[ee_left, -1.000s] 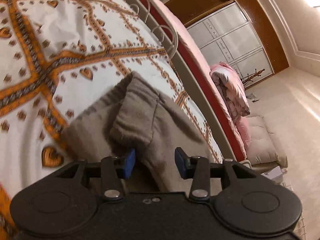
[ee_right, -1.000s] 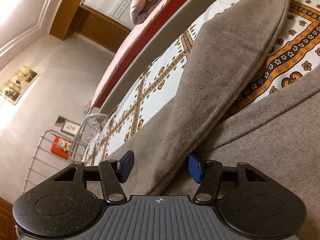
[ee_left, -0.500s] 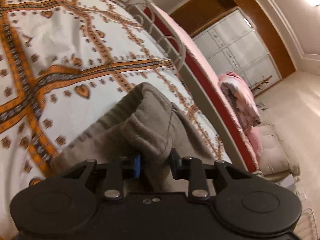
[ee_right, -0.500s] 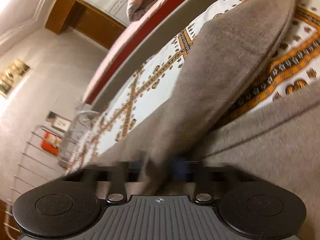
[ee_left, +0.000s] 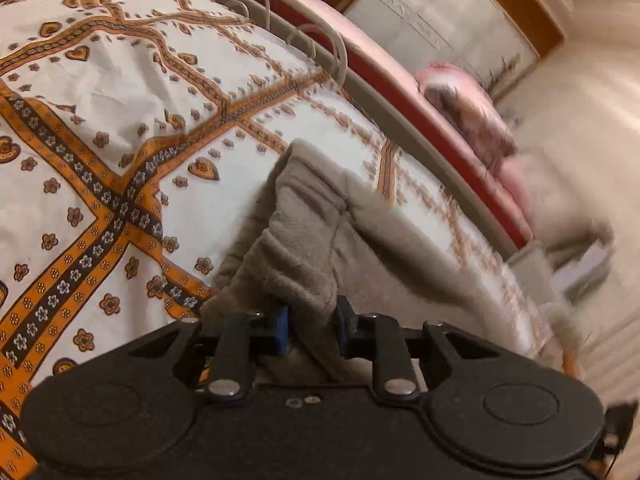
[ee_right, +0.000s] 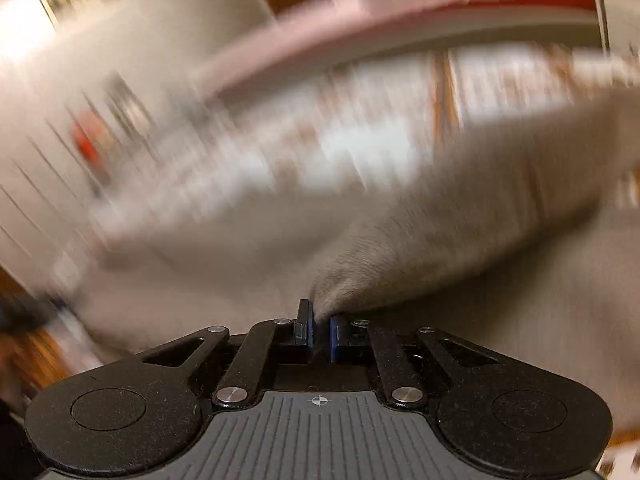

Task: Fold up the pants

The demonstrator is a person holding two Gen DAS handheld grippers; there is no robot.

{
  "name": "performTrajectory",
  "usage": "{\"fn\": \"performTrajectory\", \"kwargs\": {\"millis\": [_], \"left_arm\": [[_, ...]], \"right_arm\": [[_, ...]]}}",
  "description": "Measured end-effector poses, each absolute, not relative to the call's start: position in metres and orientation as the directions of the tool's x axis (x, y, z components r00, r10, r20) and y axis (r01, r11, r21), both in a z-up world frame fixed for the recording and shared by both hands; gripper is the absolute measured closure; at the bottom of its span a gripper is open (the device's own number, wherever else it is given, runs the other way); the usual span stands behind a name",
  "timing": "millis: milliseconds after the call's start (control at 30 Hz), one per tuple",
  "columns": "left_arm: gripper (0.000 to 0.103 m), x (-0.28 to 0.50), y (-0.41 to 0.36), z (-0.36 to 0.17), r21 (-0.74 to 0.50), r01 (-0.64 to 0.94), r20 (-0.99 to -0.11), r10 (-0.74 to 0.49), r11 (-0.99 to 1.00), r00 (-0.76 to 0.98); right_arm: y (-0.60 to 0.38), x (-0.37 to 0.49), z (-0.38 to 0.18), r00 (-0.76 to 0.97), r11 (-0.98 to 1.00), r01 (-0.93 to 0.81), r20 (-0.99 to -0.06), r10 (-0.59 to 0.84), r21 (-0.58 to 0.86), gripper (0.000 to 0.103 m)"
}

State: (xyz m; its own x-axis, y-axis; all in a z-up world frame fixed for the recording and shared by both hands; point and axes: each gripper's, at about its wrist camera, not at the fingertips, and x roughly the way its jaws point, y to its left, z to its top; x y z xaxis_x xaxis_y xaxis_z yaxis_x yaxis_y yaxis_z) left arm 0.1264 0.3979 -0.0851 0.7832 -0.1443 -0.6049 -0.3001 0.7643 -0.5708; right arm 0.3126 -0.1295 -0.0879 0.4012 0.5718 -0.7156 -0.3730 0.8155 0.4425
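Both grippers are clamping the grey pants (ee_left: 316,240): left gripper (ee_left: 310,326) gripping a bunched thick end, right gripper (ee_right: 320,330) pinching an edge fold at 12 o'clock, seemingly for lifting off the bed (ee_left: 120,120).

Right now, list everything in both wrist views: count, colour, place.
pants: 1, grey-brown fleece, on the bedspread, pinched by both tools
bedspread: 1, white with orange and dark bands, covers the bed
bed rail: 1, white metal, far edge of the bed
mattress: 1, red edge with pink top, beyond the rail
bedding bundle: 1, pink, on that mattress
cabinet: 1, pale doors in a wood frame, far wall
left tool: 1, black with blue pads, shut on a pants fold
right tool: 1, black with blue pads, shut on pants; view blurred
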Motion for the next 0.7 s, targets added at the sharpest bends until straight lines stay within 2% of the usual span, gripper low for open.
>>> {"fn": "performTrajectory", "kwargs": {"millis": [167,267,400,467,533,567,600,633,700], "left_arm": [[0.090,0.130,0.392,-0.077,-0.542,-0.309,-0.605,-0.108,0.781,0.789],[0.090,0.120,0.397,-0.066,-0.577,-0.273,-0.547,-0.116,0.770,0.829],[0.089,0.104,0.393,-0.051,-0.551,-0.248,-0.508,-0.084,0.797,0.857],[0.089,0.111,0.390,-0.058,-0.514,-0.274,-0.559,-0.076,0.813,0.826],[0.089,0.123,0.386,-0.071,-0.443,-0.297,-0.645,-0.070,0.846,0.761],[0.088,0.123,0.386,-0.073,-0.434,-0.298,-0.647,-0.064,0.850,0.759],[0.087,0.123,0.388,-0.070,-0.448,-0.305,-0.640,-0.063,0.841,0.766],[0.086,0.121,0.389,-0.068,-0.456,-0.308,-0.635,-0.062,0.835,0.770],[0.079,0.113,0.387,-0.062,-0.454,-0.320,-0.630,-0.045,0.831,0.776]], "right_arm": [[-0.128,0.309,-0.088,0.443,0.811,-0.361,-0.681,0.583,0.460,0.095],[-0.137,0.293,-0.079,0.458,0.798,-0.360,-0.653,0.603,0.484,0.095],[-0.149,0.280,-0.051,0.497,0.762,-0.389,-0.578,0.647,0.518,0.095],[-0.148,0.279,-0.057,0.487,0.769,-0.393,-0.595,0.639,0.505,0.095],[-0.135,0.285,-0.076,0.414,0.804,-0.365,-0.691,0.592,0.469,0.095],[-0.130,0.287,-0.087,0.390,0.814,-0.362,-0.720,0.574,0.453,0.095],[-0.133,0.289,-0.088,0.396,0.810,-0.345,-0.708,0.584,0.475,0.095],[-0.136,0.290,-0.085,0.391,0.803,-0.316,-0.702,0.595,0.504,0.094],[-0.145,0.291,-0.076,0.381,0.793,-0.291,-0.695,0.609,0.535,0.076]]}}
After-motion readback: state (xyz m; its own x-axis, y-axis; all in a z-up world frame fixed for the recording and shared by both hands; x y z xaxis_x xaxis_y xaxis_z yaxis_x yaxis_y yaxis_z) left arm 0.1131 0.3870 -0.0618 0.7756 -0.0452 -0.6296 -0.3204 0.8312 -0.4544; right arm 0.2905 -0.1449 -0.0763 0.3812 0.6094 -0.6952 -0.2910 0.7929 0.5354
